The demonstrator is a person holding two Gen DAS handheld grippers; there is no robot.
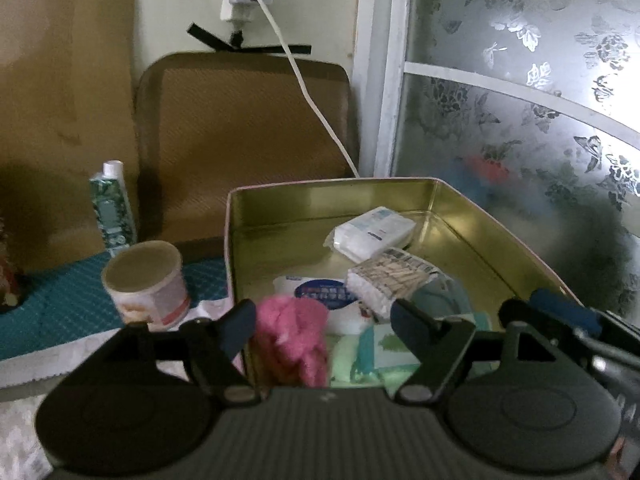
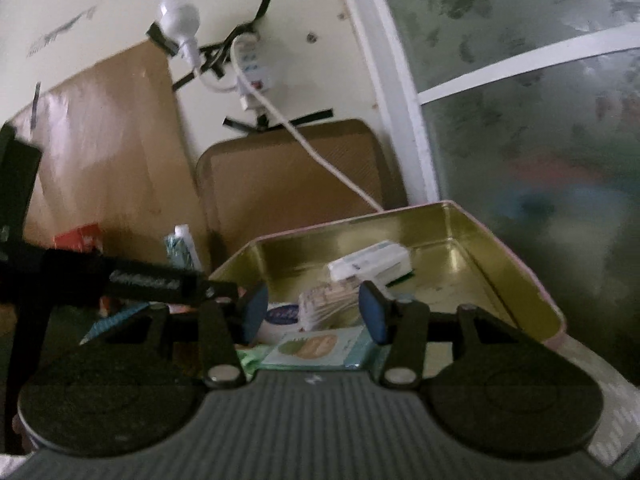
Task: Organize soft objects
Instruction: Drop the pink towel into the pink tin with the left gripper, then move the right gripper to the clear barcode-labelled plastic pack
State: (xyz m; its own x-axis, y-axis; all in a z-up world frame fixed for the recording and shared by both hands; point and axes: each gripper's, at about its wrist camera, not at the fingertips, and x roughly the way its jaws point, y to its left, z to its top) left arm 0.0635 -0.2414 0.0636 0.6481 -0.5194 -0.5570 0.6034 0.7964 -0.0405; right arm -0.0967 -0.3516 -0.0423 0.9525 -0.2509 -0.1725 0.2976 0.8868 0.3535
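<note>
Gold tin point(image 1: 472, 216) holding several soft packs: 2 tissue packets point(image 1: 370, 236), a wipes pack point(image 1: 320, 292), a green-labelled pack point(image 2: 320, 346). Left gripper point(image 1: 324, 320), jaws apart, the pink fluffy item point(image 1: 294, 344) loose between them at the tin's near edge. Right gripper point(image 2: 314, 312), jaws apart, empty. Sorting judged mostly done; the pink item appears just placed.

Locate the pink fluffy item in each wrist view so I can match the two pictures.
Left wrist: pink fluffy item low centre, between the open left gripper fingers, at the tin's near wall.
Right wrist: not visible.
Shared landmark: gold tin box holding the white tissue pack.
</note>
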